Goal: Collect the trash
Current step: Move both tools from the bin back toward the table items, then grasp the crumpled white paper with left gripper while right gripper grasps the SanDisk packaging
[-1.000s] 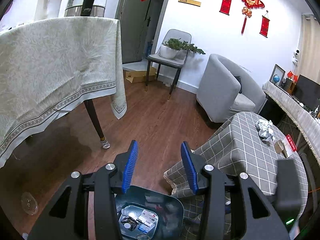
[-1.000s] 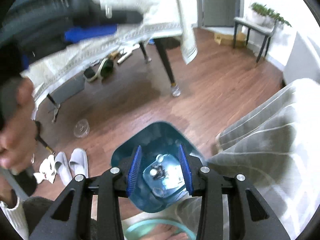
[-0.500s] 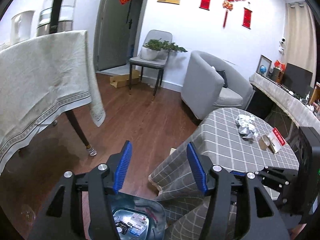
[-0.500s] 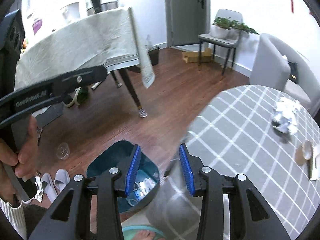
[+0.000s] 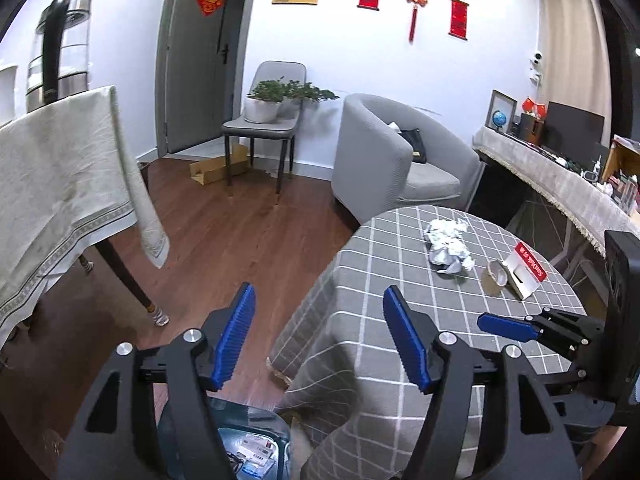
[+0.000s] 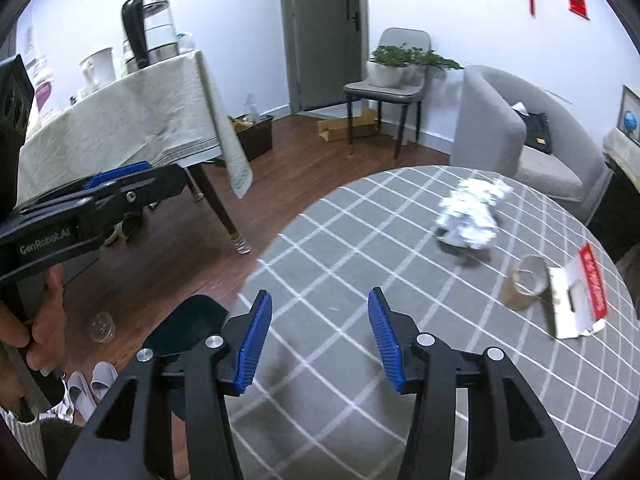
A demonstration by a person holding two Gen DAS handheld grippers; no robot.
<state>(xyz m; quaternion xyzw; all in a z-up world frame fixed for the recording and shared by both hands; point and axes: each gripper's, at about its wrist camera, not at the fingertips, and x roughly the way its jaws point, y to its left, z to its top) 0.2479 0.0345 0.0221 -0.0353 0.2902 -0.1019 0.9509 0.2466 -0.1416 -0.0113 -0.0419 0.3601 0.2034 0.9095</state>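
Round checked desk [image 6: 320, 248] in a living room: crumpled paper wad [image 6: 470, 216] lies ahead and right of the right hand-held gripper [image 6: 316, 340], nearer it than the left hand-held gripper [image 5: 316, 340]; both just spread, empty.

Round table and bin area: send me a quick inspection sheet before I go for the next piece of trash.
Surface: round table under a grey checked cloth.
Job's things: crumpled foil and paper wad, cardboard tape roll, and white card with a red strip lie on the table; trash bin on the floor beside it holds packets.
Clutter: clear plastic cup and slippers on the floor.
Grippers: left gripper and right gripper are both open and empty; their jaws have just been opening.
Cables: nothing seen.
Surroundings: armchair, potted plant on a chair, kettle on a second table.
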